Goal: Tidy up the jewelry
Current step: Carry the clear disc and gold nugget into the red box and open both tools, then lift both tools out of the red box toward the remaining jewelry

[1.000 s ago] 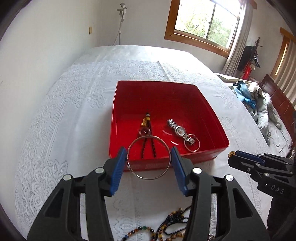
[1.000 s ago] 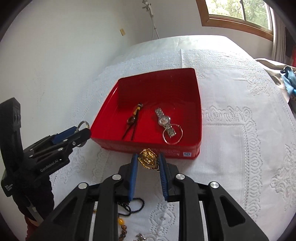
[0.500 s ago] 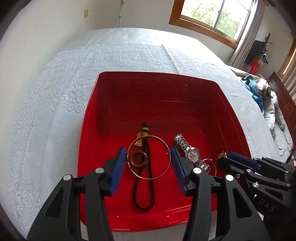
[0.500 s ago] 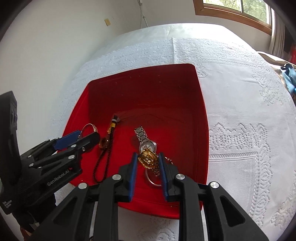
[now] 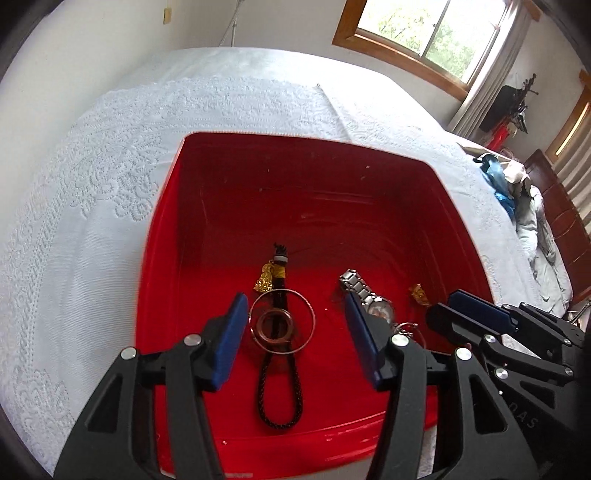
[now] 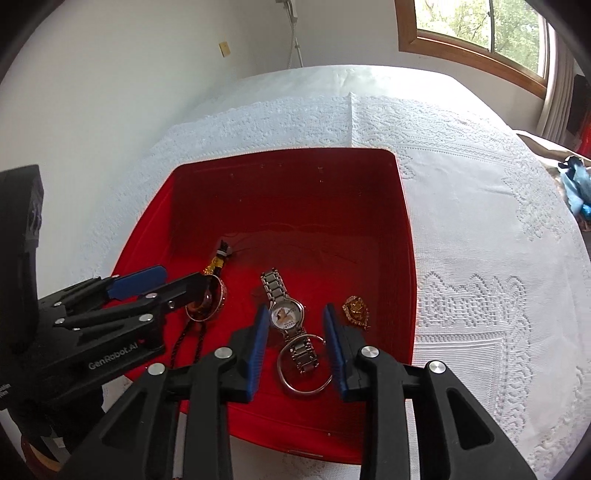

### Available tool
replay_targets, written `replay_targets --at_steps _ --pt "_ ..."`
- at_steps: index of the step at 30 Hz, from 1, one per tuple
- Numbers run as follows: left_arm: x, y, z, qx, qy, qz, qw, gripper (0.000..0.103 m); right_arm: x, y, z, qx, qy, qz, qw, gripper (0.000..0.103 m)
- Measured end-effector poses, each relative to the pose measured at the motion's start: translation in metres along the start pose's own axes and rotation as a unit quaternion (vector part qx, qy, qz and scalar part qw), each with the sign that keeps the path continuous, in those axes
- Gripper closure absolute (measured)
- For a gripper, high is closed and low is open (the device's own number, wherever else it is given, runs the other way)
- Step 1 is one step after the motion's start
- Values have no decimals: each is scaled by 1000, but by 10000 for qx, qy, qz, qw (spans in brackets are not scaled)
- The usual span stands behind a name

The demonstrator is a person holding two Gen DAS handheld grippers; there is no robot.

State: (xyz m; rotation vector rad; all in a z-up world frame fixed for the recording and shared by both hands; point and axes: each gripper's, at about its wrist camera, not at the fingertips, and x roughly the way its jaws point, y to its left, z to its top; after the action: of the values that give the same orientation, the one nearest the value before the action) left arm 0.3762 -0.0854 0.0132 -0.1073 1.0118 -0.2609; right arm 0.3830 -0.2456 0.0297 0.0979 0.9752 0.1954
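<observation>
A red tray (image 5: 236, 173) (image 6: 404, 229) sits on a white lace cloth. In it lie a black cord with a gold charm (image 5: 279, 373) (image 6: 218, 264), a thin silver bangle (image 5: 312, 317) (image 6: 221, 291) resting on it, a silver watch (image 5: 356, 286) (image 6: 286, 314), a silver ring (image 6: 295, 386) and a gold pendant (image 5: 419, 293) (image 6: 356, 310). My left gripper (image 5: 295, 339) (image 6: 162, 280) is open above the bangle and holds nothing. My right gripper (image 6: 295, 347) (image 5: 465, 310) is open over the watch, the pendant just to its right.
The lace-covered bed (image 5: 92, 184) (image 6: 498, 258) stretches around the tray. A white wall stands to the left, a wooden-framed window (image 5: 424, 33) at the back. Rumpled bedding and clothes (image 5: 532, 214) lie at the far right.
Both grippers opened over the tray. The bangle dropped from the left gripper onto the cord, and the gold pendant dropped from the right gripper beside the watch.
</observation>
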Motion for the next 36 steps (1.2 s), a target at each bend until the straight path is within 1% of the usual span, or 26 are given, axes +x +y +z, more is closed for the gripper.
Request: replay_targets --at_steps 6,10,16,19,22,26,30,36 --pt "-51 3 -20 220 -419 5 9989 48 -31 8 -16 -127 -309 57 9994 72" --pt "-80 6 -44 408 -561 199 9974 45 -50 11 -37 -186 -316 262 9990 72" --pt "-105 14 -89 519 -462 302 9971 43 -71 12 -74 -183 -98 494 9986 72" --pt "-109 20 -114 535 -312 312 9976 42 -77 14 -95 -205 22 570 9982 72" --pt "-112 28 -135 512 -174 323 9980 38 -80 17 -116 -207 205 589 9978 72" --pt "-116 37 -157 474 -101 384 9981 37 -82 15 -141 -191 465 695 9963 72" --pt "-118 45 -179 401 1 402 9984 37 -87 18 -163 -216 592 700 9956 72" --pt "-119 54 -207 306 110 462 9984 36 -86 26 -185 -305 784 736 9937 72"
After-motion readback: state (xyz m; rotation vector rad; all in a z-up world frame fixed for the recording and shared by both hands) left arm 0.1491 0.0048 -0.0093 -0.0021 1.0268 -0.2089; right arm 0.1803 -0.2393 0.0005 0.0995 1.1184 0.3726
